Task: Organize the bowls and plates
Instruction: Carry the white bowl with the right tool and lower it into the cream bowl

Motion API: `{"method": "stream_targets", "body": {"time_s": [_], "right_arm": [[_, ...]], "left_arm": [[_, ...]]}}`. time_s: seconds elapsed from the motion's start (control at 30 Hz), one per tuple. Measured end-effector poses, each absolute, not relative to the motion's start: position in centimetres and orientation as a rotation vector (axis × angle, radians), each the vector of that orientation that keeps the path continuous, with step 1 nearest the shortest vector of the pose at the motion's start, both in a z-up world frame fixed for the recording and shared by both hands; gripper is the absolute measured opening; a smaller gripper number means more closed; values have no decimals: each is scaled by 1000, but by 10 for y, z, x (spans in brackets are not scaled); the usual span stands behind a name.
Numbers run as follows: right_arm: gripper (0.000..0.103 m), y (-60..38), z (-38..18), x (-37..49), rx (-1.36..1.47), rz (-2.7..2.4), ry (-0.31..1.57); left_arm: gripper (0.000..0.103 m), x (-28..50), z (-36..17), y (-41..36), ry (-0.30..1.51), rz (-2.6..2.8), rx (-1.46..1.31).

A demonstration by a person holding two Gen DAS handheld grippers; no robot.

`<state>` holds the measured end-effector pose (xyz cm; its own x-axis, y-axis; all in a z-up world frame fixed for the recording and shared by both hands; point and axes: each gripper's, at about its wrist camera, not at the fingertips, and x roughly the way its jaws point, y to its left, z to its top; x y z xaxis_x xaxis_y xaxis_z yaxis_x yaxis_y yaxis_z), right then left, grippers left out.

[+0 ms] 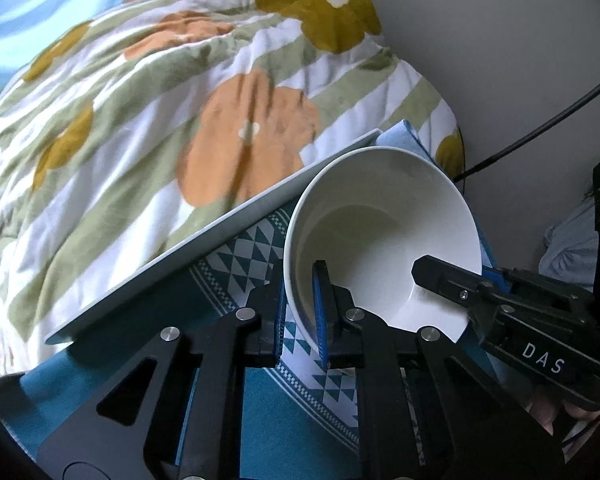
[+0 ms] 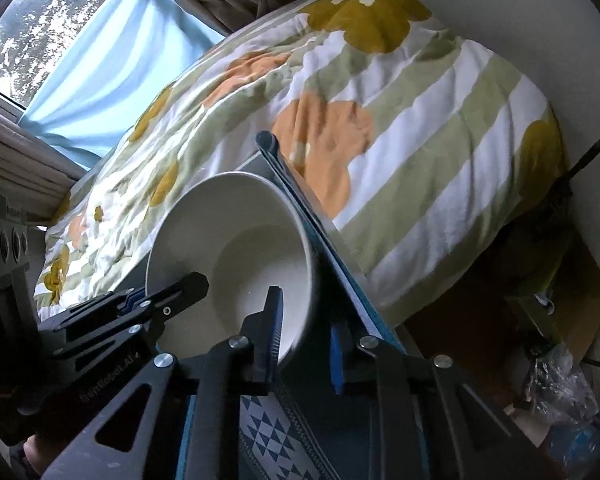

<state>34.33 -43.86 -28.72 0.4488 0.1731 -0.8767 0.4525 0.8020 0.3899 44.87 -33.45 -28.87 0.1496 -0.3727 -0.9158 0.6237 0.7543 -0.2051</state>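
A white bowl [image 1: 384, 240] is held tilted above the teal patterned cloth [image 1: 260, 420]. My left gripper [image 1: 302, 316] is shut on the bowl's left rim, one pad inside and one outside. My right gripper [image 2: 306, 348] straddles the opposite rim of the same bowl [image 2: 236, 256], with its left pad inside the bowl and a gap between the wall and its right pad. The right gripper shows in the left wrist view [image 1: 452, 284] at the bowl's right rim. The left gripper shows in the right wrist view [image 2: 172, 292].
A thin flat board [image 1: 204, 240] lies under the cloth, its edge towards a bed with a flowered quilt [image 1: 160, 100]. A black cable [image 1: 540, 120] runs along the white wall. A window with a blue curtain [image 2: 112, 68] is at the far left. Clutter and a plastic bag [image 2: 560, 400] lie on the floor at right.
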Motion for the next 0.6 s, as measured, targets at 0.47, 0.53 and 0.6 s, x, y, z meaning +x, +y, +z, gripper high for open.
{"method": "stream_targets", "body": {"time_s": [0.47, 0.53, 0.6], "right_arm": [[18, -395, -203, 318, 504, 2, 1023], [18, -384, -189, 310, 478, 44, 1009], [18, -373, -175, 301, 448, 88, 997]], "left_arm": [[11, 391, -193, -277, 1081, -553, 136], [11, 372, -175, -262, 1053, -510, 106], [11, 354, -161, -247, 1028, -469, 78]]}}
